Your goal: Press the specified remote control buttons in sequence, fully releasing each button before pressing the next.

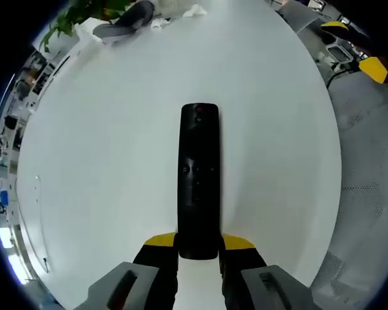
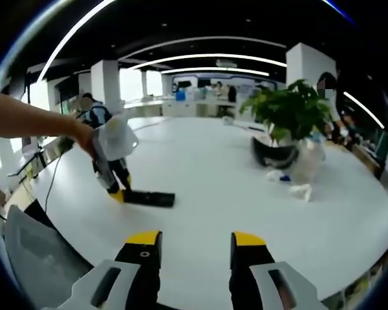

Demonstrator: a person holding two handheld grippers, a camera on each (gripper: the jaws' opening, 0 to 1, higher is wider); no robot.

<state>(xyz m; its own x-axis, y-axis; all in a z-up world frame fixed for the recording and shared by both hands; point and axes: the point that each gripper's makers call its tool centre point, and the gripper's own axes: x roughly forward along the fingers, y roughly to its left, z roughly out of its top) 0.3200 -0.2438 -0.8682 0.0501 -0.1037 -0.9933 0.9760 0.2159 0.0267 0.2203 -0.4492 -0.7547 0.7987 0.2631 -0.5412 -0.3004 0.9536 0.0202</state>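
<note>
Along the left gripper view's lower edge, the left gripper (image 1: pixel 198 248) has its yellow-tipped fingers (image 1: pixel 158 241) closed on the near end of a black remote control (image 1: pixel 198 181), one on each side. The remote lies lengthwise on the white tabletop (image 1: pixel 103 168), with a red button at its far end; its markings are too small to read. A green plant (image 1: pixel 84 11) stands at the tabletop's far edge.

From the right gripper view, the right gripper (image 2: pixel 195 248) hovers above the tabletop with its fingers (image 2: pixel 143 240) apart, holding and touching nothing. Well ahead to the left, a person's hand (image 2: pixel 84 139) holds the left gripper at the end of the flat-lying remote control. A potted plant (image 2: pixel 288 116) stands further right.
</note>
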